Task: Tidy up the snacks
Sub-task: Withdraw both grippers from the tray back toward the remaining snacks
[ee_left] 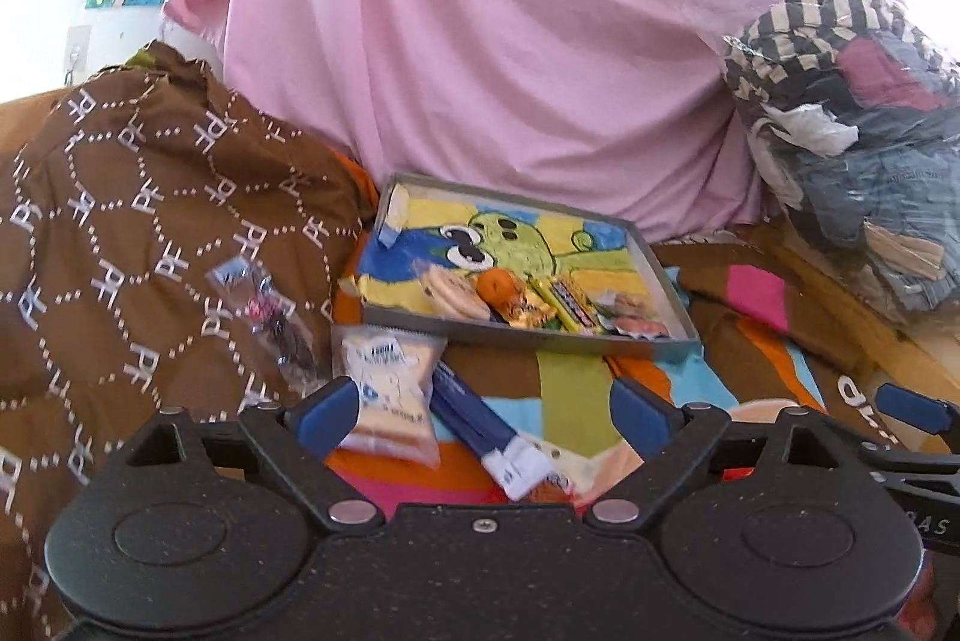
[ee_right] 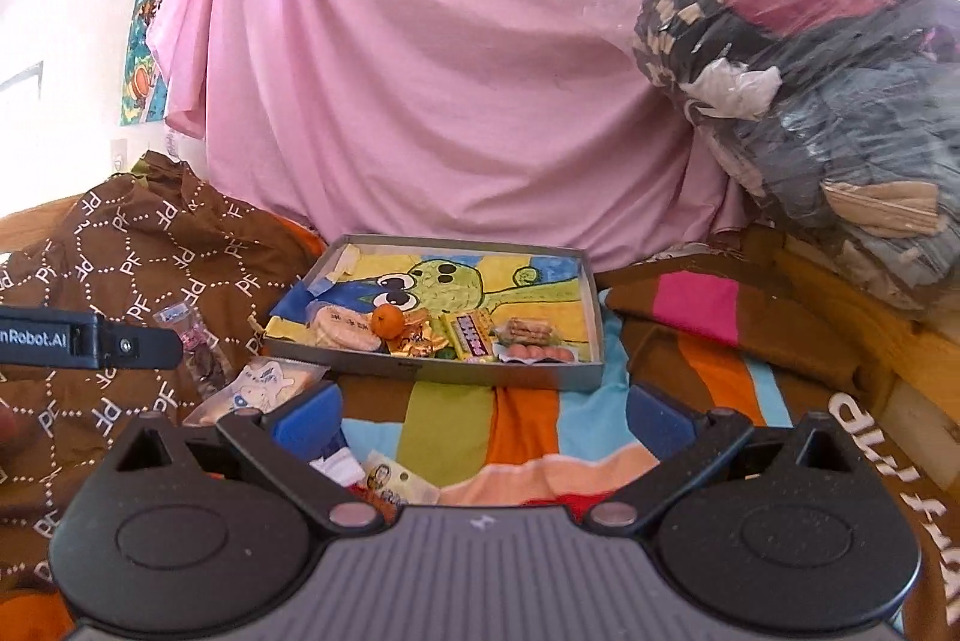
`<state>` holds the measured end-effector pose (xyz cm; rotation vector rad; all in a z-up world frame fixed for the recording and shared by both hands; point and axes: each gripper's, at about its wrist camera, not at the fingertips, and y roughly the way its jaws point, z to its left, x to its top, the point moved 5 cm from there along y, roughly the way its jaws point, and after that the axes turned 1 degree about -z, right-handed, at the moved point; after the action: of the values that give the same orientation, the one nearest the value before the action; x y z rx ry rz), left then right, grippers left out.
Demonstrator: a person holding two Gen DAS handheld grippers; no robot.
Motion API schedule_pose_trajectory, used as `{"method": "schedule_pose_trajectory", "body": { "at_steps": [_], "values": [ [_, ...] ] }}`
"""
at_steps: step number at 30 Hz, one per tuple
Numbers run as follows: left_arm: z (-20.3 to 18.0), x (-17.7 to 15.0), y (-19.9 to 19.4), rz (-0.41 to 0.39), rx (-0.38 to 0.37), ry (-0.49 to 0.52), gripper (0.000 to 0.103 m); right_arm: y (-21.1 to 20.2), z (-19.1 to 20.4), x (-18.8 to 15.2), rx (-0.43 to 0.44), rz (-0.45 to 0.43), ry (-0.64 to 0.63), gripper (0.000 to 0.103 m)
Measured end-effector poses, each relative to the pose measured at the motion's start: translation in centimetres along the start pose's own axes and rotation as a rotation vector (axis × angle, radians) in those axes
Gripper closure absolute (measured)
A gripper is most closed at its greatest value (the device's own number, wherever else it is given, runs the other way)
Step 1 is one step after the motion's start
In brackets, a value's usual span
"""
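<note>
Both grippers hover low and level over the striped blanket point(ee_right: 522, 425), aimed at the far shallow tray point(ee_right: 432, 371). The left gripper point(ee_left: 480, 419) has fingers spread wide, a white snack packet point(ee_left: 390, 389) and blue wrapper point(ee_left: 474, 419) lying between them. The right gripper point(ee_right: 486, 419) is likewise spread, holding nothing. Snacks, including a small orange point(ee_right: 387, 320), line the tray's near edge.

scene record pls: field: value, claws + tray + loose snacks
left claw: open, empty, low over striped blanket
right claw: open, empty
tray: shallow box with cartoon lining, on the blanket
in tray: small orange, round crackers, wrapped candies along the near edge
loose, near: white snack packet, blue wrapper
loose, left: clear packet on brown cloth
backdrop: pink sheet
</note>
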<state>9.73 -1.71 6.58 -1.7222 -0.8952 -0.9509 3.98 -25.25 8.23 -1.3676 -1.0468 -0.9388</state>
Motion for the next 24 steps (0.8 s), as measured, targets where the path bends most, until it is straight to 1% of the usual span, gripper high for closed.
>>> {"method": "schedule_pose_trajectory", "body": {
  "at_steps": [4, 8, 10, 12, 14, 19, 21, 24],
  "values": [
    [-0.4, -1.8, -1.2, 0.011, 0.019, 0.013, 0.01, -1.7, -0.2, -1.2, -0.035, 0.016, 0.01, 0.0],
    [-0.4, -3.5, -2.1, 0.054, 0.032, 0.017, 0.01, -3.0, -0.2, -2.4, -0.049, 0.047, 0.021, 0.0],
    [-0.4, -4.1, -2.5, 0.078, 0.036, 0.03, 0.01, -3.4, 0.0, -3.0, -0.042, 0.062, 0.023, 0.0],
    [-0.3, -4.6, -2.9, 0.085, 0.039, 0.049, 0.01, -3.8, 0.2, -3.3, -0.038, 0.065, 0.022, 0.0],
    [-0.2, -4.9, -3.2, 0.084, 0.049, 0.067, 0.01, -4.1, 0.4, -3.7, -0.027, 0.074, 0.018, 0.0],
    [0.1, -5.4, -3.9, 0.085, 0.063, 0.064, 0.01, -4.5, 0.8, -4.9, 0.0, 0.099, 0.018, 0.0],
    [0.4, -5.7, -4.2, 0.076, 0.074, 0.064, 0.01, -4.4, 1.1, -5.4, 0.023, 0.109, 0.031, 0.0],
    [0.9, -6.0, -4.3, 0.089, 0.095, 0.074, 0.01, -3.8, 1.5, -6.2, 0.052, 0.136, 0.053, 0.0]
  ]
}}
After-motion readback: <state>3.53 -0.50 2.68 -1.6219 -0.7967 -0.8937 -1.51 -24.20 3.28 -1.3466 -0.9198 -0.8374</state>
